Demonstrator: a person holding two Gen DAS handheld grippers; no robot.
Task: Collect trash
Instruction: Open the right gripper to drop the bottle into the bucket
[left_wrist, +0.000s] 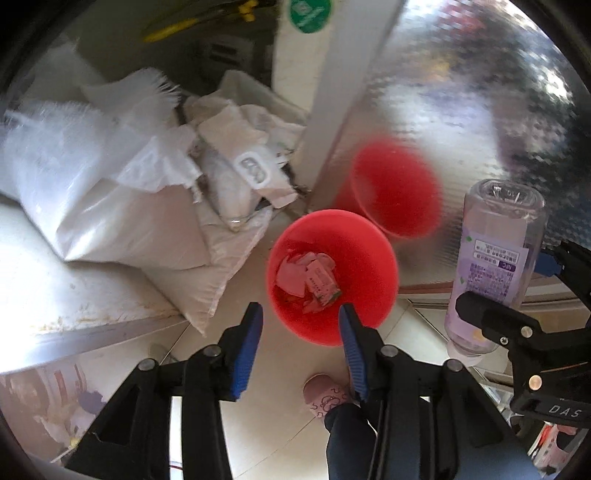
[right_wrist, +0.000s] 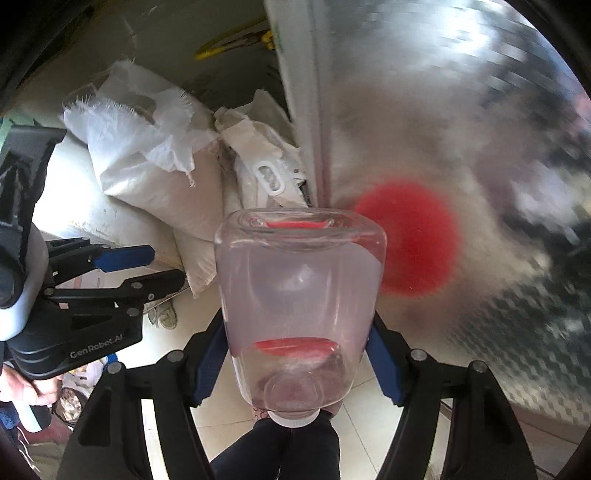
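A red bin (left_wrist: 362, 254) stands on the tiled floor, with paper scraps and a wrapper (left_wrist: 314, 277) lying in it. My left gripper (left_wrist: 301, 325) hangs just above its near rim, open, with nothing between the blue pads (left_wrist: 251, 339); the right wrist view shows the left gripper (right_wrist: 162, 266) at the left. My right gripper (right_wrist: 295, 354) is shut on a clear plastic bottle (right_wrist: 299, 280), cap end towards the camera. In the left wrist view the bottle (left_wrist: 495, 258) shows a purple label, to the right of the bin.
White woven sacks (left_wrist: 110, 192) are piled left of the bin on a low ledge (left_wrist: 55, 295). A shiny metal panel (left_wrist: 461, 110) behind the bin mirrors it as a red blur. A person's pink slipper (left_wrist: 325, 398) and dark trouser leg are below the grippers.
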